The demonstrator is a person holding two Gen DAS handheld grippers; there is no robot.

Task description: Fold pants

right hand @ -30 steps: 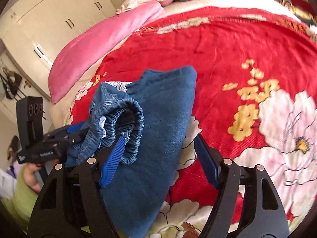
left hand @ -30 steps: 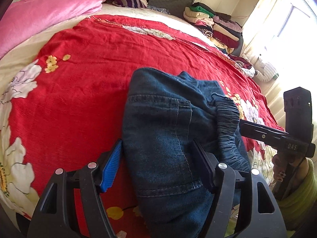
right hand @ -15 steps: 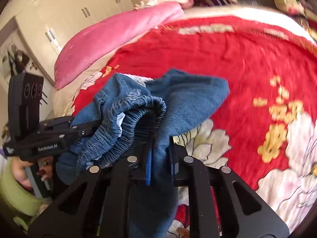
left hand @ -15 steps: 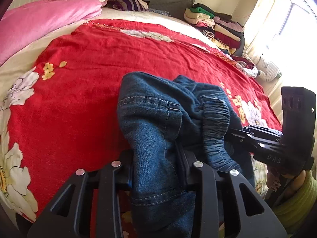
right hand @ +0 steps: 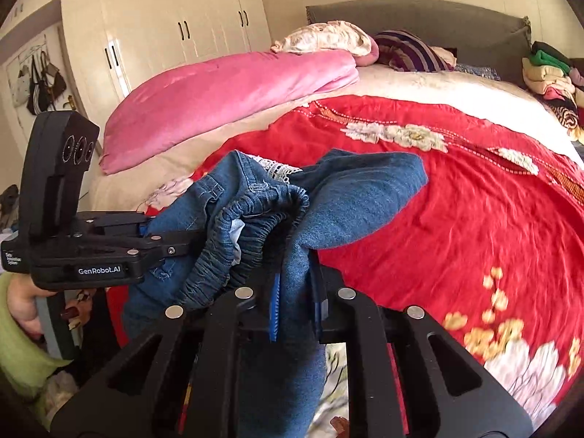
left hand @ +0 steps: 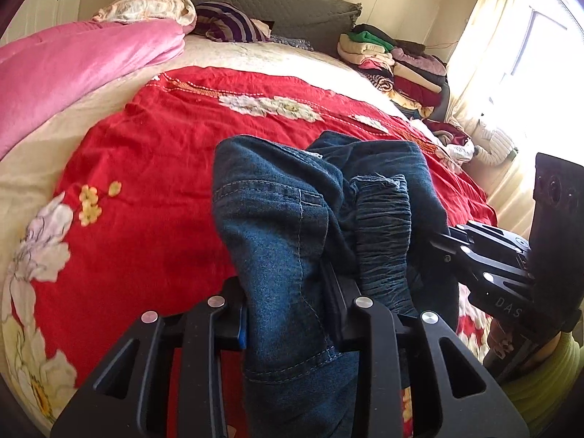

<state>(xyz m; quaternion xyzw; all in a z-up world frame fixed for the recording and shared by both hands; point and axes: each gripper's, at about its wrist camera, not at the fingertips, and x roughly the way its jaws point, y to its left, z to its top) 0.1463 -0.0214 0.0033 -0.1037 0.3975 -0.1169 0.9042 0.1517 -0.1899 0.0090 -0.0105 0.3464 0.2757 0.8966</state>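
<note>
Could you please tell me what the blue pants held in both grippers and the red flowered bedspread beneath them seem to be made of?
The blue pants look like matte denim: twill texture, pale topstitching, a gathered elastic waistband. The red flowered bedspread looks like thin woven cotton, though I can't be sure: dull, finely creased surface, printed blossoms.

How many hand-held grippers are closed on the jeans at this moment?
2. The left hand-held gripper clamps a thick fold of the jeans by the pocket seam. The right hand-held gripper pinches a thinner fold beside the elastic waistband.
</note>
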